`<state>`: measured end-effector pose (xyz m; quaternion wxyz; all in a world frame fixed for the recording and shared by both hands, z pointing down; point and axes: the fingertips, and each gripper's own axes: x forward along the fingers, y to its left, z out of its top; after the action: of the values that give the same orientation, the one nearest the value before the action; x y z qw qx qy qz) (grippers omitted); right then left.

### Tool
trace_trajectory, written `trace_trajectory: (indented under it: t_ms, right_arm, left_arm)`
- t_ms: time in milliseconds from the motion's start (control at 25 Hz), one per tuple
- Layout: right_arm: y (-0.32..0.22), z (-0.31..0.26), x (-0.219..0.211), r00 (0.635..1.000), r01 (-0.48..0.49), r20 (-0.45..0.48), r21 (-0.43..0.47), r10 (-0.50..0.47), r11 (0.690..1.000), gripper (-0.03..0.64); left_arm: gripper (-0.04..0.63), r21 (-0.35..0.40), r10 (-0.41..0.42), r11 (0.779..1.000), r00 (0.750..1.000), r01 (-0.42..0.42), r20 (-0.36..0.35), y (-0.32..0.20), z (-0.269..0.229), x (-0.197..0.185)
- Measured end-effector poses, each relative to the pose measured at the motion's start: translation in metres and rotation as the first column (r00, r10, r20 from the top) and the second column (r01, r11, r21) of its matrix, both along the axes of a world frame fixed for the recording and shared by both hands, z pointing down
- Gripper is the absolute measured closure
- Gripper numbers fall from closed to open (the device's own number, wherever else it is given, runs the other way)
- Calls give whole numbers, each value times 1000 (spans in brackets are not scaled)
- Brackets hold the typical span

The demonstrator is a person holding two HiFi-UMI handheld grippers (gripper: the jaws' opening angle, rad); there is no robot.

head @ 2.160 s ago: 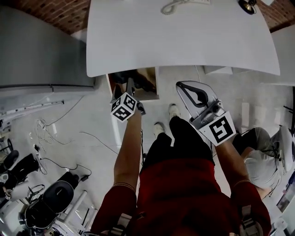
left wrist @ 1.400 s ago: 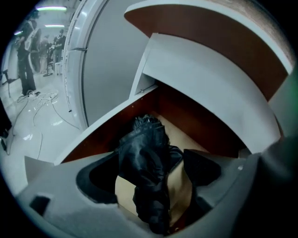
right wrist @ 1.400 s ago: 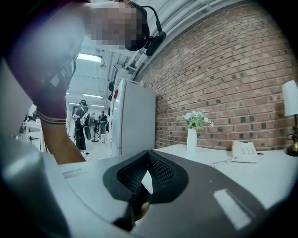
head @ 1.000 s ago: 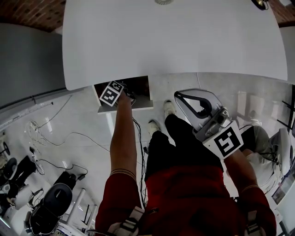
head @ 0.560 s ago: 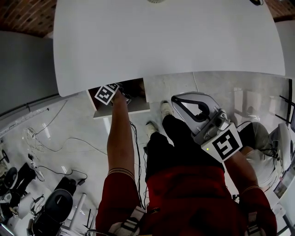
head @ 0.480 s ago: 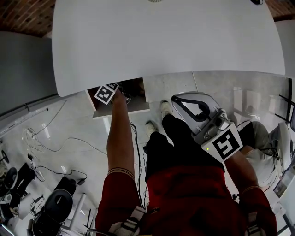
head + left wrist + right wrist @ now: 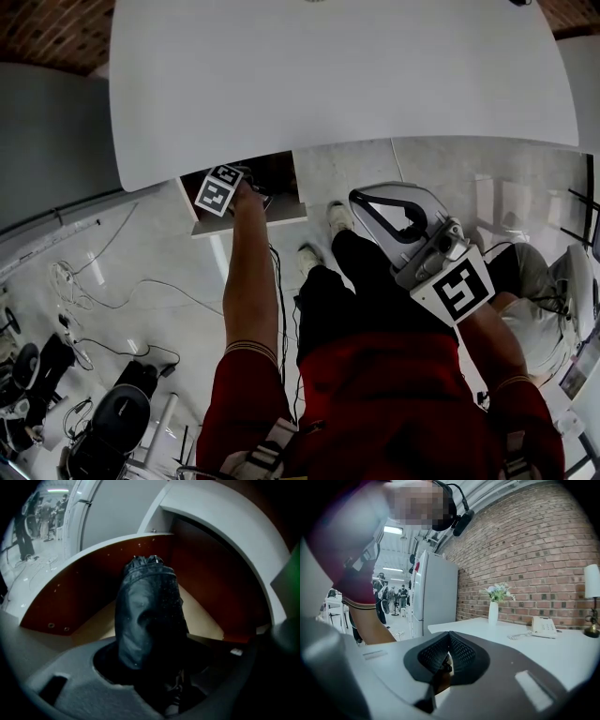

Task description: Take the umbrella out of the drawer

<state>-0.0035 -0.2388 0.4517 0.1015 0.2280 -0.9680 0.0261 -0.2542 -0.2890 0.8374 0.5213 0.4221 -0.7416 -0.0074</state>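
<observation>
An open wooden drawer (image 7: 246,218) juts out below the white desk (image 7: 347,75). In the left gripper view a folded black umbrella (image 7: 147,606) stands up from the drawer's brown inside (image 7: 89,573). My left gripper (image 7: 251,189) reaches down into the drawer. Its jaws (image 7: 154,667) are closing with the umbrella's near end between them, and I see no gap at the fabric. My right gripper (image 7: 362,199) hangs over the floor, right of the drawer and below the desk edge. Its jaws (image 7: 449,637) are shut on nothing.
Cables (image 7: 94,281) trail over the pale floor at the left, with a black chair base (image 7: 112,422) lower down. My shoes (image 7: 337,217) stand just right of the drawer. On the desk are a white vase (image 7: 493,612) and a telephone (image 7: 543,626); a fridge (image 7: 433,592) stands beyond.
The left gripper went from above the drawer's front down into the drawer, then stayed there. The right gripper has kept its place.
</observation>
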Motion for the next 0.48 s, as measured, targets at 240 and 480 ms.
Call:
trace_trajectory:
  t_ms: [240,480]
  right_arm:
    - [15,-22,0,1000,0,23,18,0,1000,604]
    - [35,-46,-4,999,9,53,39,-11,999,604]
  left_arm:
    - [337,74,-103,992,994,105,-31,16,-40,9]
    - [337,137,-127,981,990,134,-60,40,-90,18]
